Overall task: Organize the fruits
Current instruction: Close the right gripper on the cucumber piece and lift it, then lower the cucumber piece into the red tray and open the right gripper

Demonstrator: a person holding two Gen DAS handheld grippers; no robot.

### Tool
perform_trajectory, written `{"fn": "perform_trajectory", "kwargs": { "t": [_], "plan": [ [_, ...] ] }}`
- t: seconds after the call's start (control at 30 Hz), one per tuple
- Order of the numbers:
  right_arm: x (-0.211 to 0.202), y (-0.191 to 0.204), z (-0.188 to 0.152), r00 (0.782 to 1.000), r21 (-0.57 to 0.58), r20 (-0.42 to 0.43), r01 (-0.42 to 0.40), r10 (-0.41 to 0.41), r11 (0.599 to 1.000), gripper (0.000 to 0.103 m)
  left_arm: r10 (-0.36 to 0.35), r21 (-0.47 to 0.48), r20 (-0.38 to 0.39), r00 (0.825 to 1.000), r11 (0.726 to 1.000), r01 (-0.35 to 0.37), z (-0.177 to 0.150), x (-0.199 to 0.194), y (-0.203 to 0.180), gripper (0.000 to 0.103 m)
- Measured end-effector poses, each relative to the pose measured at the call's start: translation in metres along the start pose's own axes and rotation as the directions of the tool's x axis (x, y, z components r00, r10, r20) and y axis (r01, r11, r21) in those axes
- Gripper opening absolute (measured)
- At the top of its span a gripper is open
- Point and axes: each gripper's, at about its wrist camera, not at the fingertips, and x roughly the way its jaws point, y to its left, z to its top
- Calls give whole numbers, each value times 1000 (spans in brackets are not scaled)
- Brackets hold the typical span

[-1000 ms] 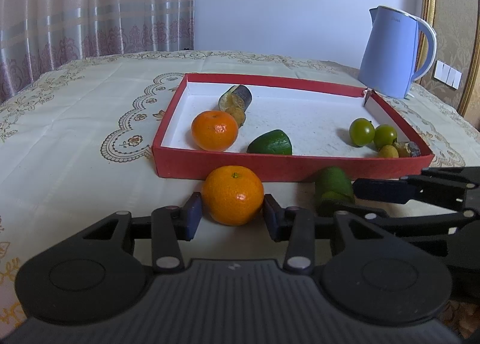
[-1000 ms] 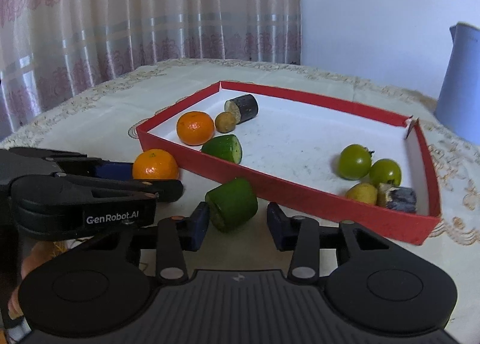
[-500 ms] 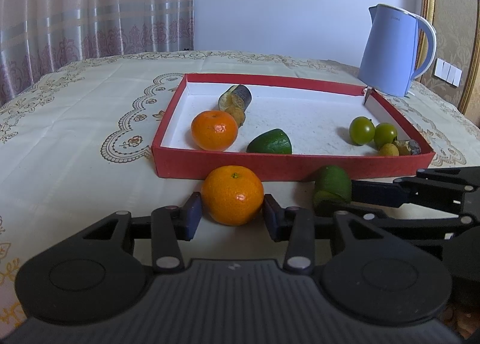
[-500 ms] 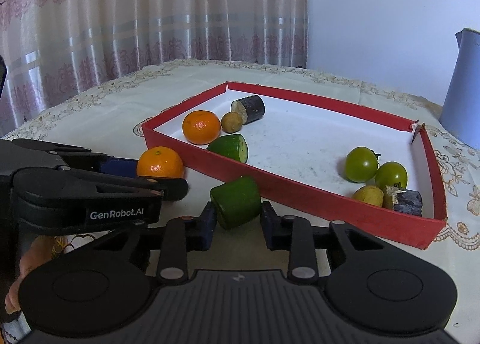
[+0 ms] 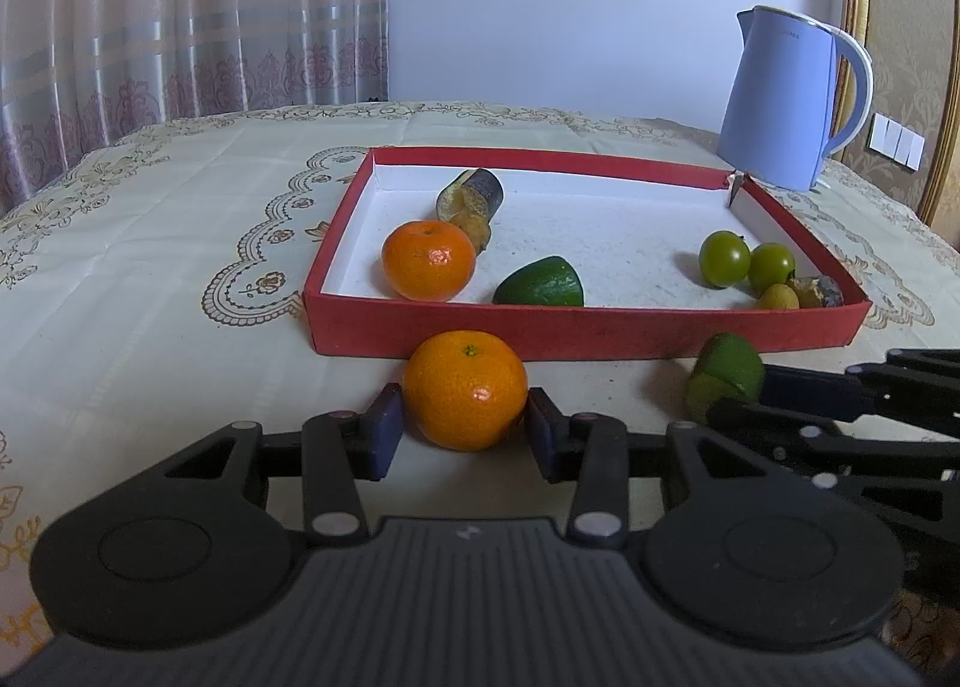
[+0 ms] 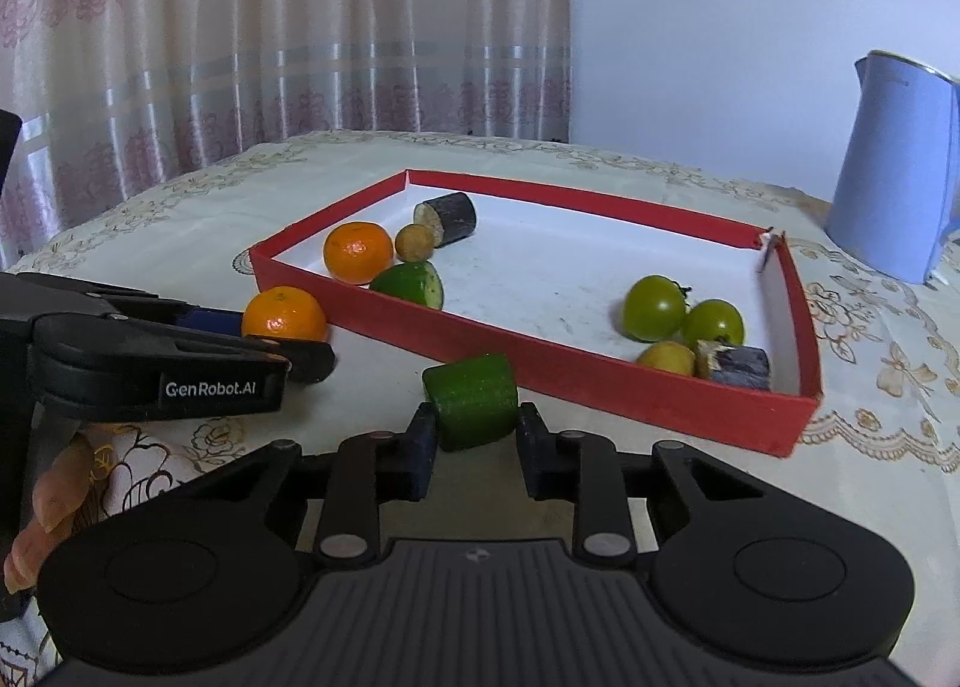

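Observation:
A red tray [image 5: 582, 330] with a white floor holds an orange [image 5: 429, 260], a green cucumber piece [image 5: 540, 284], a dark eggplant piece [image 5: 474, 190], two green tomatoes [image 5: 725, 258] and small yellow fruits. An orange [image 5: 465, 388] lies on the cloth just outside the tray's near wall, between the pads of my left gripper [image 5: 462, 432], which stand slightly apart from it. My right gripper [image 6: 474, 438] is shut on a green cucumber piece [image 6: 471, 402] and holds it lifted off the cloth, near the tray wall [image 6: 540, 363].
A light blue kettle [image 5: 786, 99] stands behind the tray's far right corner. The embroidered tablecloth [image 5: 150, 219] spreads to the left. A curtain hangs behind the table. The left gripper [image 6: 288, 348] lies left of the cucumber in the right wrist view.
My right gripper closed on the cucumber piece and lifted it off the cloth. The left gripper stayed around the orange with its jaws unchanged.

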Motion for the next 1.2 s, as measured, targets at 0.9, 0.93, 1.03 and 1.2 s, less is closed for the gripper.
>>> {"fn": "perform_trajectory", "kwargs": {
  "t": [0.9, 0.93, 1.03, 1.2],
  "plan": [
    [45, -23, 52, 988, -47, 13, 154, -154, 987, 27, 8, 13, 0, 1000, 1000, -8, -1, 0, -2, 40],
    [50, -23, 53, 989, -46, 0, 148, -149, 988, 27, 8, 13, 0, 1000, 1000, -8, -1, 0, -2, 40],
    [60, -23, 55, 989, -39, -24, 142, -143, 989, 27, 9, 14, 0, 1000, 1000, -9, -1, 0, -2, 40],
    [73, -25, 56, 987, -33, -52, 154, -155, 988, 27, 9, 15, 0, 1000, 1000, -9, 0, 0, -1, 40]
  ]
}}
